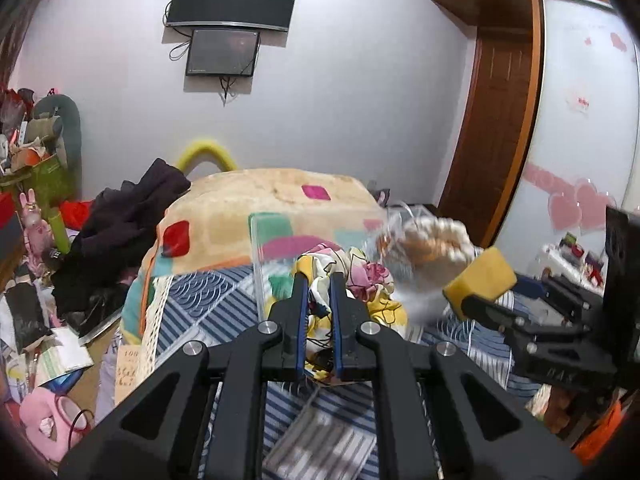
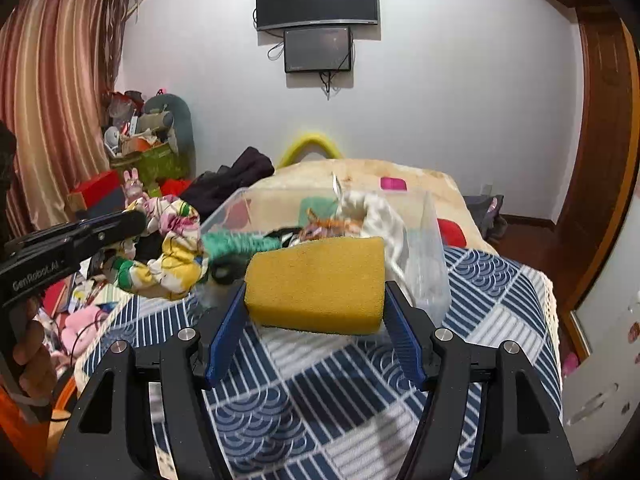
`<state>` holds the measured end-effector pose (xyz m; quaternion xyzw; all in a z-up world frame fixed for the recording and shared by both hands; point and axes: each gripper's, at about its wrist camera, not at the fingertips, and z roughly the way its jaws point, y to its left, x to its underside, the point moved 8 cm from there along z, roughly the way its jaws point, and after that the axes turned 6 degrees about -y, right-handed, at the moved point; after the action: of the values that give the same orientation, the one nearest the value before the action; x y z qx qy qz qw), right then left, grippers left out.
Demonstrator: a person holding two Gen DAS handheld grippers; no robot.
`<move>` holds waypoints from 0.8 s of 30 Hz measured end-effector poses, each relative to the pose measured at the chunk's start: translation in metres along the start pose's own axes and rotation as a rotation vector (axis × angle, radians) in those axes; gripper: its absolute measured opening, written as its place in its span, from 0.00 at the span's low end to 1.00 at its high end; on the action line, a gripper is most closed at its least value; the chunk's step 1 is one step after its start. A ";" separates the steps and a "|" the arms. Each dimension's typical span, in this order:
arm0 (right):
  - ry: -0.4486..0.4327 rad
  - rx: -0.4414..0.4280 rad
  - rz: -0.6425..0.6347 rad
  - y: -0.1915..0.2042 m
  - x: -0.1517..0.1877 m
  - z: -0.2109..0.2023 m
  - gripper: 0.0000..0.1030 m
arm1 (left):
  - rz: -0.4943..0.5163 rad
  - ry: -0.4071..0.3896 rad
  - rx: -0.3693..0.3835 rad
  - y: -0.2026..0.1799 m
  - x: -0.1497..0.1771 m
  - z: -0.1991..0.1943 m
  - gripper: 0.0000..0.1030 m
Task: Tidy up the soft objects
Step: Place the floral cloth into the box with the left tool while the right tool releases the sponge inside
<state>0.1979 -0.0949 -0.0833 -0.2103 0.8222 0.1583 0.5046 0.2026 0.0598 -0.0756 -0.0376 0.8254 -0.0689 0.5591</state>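
My left gripper [image 1: 319, 280] is shut on a flowered cloth [image 1: 360, 284], white, yellow and pink, and holds it above the bed beside the clear plastic bin [image 1: 264, 264]. It also shows in the right wrist view [image 2: 176, 252], hanging from the left gripper [image 2: 132, 216]. My right gripper [image 2: 316, 292] is shut on a yellow sponge [image 2: 316, 284], held just before the bin [image 2: 224, 208]. The sponge also shows in the left wrist view [image 1: 480, 280]. In the bin lie a white knit piece [image 2: 376, 216], a green cloth [image 2: 240, 242] and a black ring [image 2: 224, 270].
The bed has a blue-and-white patterned sheet [image 2: 344, 392] and a folded colourful blanket [image 1: 256, 200]. Dark clothes [image 1: 120, 232] pile at its left. Clutter and a pink toy [image 1: 52, 420] lie on the floor to the left. A wardrobe [image 1: 504, 120] stands at the right.
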 end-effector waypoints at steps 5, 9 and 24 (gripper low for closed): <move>-0.006 -0.019 0.029 0.001 -0.010 0.019 0.62 | -0.036 0.007 -0.011 0.009 -0.012 0.026 0.09; 0.020 -0.023 0.024 0.007 -0.009 0.043 0.62 | -0.066 0.029 -0.008 0.014 -0.011 0.052 0.09; 0.101 -0.005 -0.006 0.008 0.010 0.059 0.73 | -0.046 0.114 -0.051 0.019 0.019 0.085 0.38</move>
<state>0.2353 -0.0615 -0.1176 -0.2217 0.8458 0.1479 0.4623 0.2753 0.0703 -0.1270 -0.0668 0.8562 -0.0627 0.5084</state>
